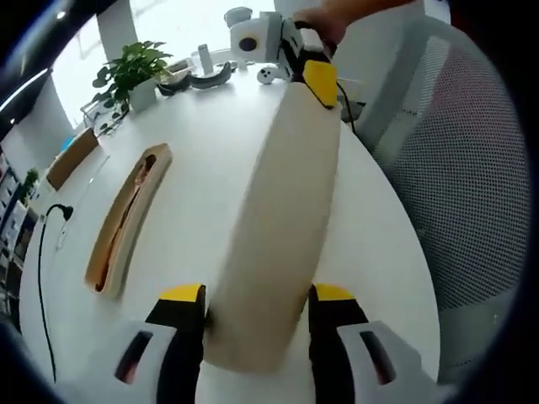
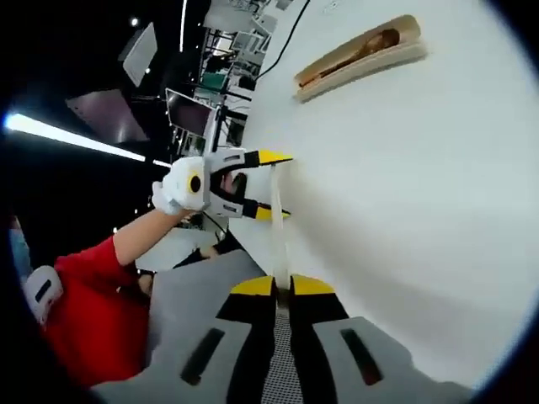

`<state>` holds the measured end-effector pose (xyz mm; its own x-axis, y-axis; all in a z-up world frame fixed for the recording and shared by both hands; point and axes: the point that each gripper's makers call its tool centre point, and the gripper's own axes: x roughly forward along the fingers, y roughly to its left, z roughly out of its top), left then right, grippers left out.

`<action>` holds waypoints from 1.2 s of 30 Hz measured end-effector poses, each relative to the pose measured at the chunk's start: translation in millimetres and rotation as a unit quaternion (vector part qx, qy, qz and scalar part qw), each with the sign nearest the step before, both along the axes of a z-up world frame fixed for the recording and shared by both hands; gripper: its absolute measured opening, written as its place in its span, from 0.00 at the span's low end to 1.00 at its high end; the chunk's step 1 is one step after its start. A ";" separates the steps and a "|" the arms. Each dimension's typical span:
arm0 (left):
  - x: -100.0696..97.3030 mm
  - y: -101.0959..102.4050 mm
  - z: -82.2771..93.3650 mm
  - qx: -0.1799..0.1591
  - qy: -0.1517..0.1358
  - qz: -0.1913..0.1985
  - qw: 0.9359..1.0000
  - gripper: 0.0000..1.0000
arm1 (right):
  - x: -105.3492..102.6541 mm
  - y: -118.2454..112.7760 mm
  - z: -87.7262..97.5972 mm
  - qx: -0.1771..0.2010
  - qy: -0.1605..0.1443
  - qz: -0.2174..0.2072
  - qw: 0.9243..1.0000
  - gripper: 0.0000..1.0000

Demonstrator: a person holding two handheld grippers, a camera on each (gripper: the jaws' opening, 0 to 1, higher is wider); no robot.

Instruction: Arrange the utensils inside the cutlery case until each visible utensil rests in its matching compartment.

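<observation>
Spanning both claws, the case lid [image 1: 278, 219] is pinched by left claw [image 1: 257, 295] and right claw [image 2: 282, 284]; the case base [image 1: 126, 220] lies apart on the counter [image 1: 194, 126].

Lid [image 1: 278, 227]: beige, matt, smooth, plastic-like.
Case [image 1: 126, 220]: same beige finish.
Table [image 1: 202, 160]: white, smooth, slight sheen.
Chair [image 1: 459, 168]: grey mesh cloth.

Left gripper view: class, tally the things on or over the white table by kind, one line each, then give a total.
Long beige cutlery-case lid, held over the table: 1
Open beige cutlery-case tray holding brown utensils: 1
Green potted plant: 1
Black cable: 1
Total: 4
</observation>
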<state>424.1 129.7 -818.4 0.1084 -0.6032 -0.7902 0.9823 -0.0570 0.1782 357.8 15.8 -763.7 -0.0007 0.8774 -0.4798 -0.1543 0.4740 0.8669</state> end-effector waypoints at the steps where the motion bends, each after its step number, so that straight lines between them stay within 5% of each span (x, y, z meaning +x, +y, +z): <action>1: -1.0 0.0 0.0 0.004 0.000 -0.001 1.000 0.46 | 3.0 -1.6 -2.7 -0.009 -0.001 -0.007 1.000 0.03; 7: -2.2 2.5 -0.9 0.008 0.012 0.008 1.000 0.43 | 23.3 -4.5 -1.4 0.003 -0.014 -0.065 0.998 0.04; 11: -2.1 0.1 0.3 -0.003 0.009 0.013 1.000 0.43 | 37.3 -3.6 7.7 0.052 0.003 -0.126 0.991 0.02; 17: -4.1 1.4 -1.1 0.011 0.032 0.031 0.999 0.41 | 45.7 -6.6 1.1 0.058 0.003 -0.175 0.983 0.02; 27: 3.2 -0.2 29.9 0.001 0.091 0.042 0.995 0.41 | 63.9 -12.4 15.6 0.025 -0.045 -0.165 0.985 0.06; 36: 16.1 -0.8 63.3 0.014 0.087 0.045 0.995 0.41 | 73.3 -5.1 53.6 0.006 -0.113 -0.135 0.984 0.08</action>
<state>440.1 128.9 -755.1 0.0205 -0.5751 -0.8178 0.9995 0.0298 0.0042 431.2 10.7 -710.1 0.3387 0.8369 -0.4300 -0.2144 0.5136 0.8308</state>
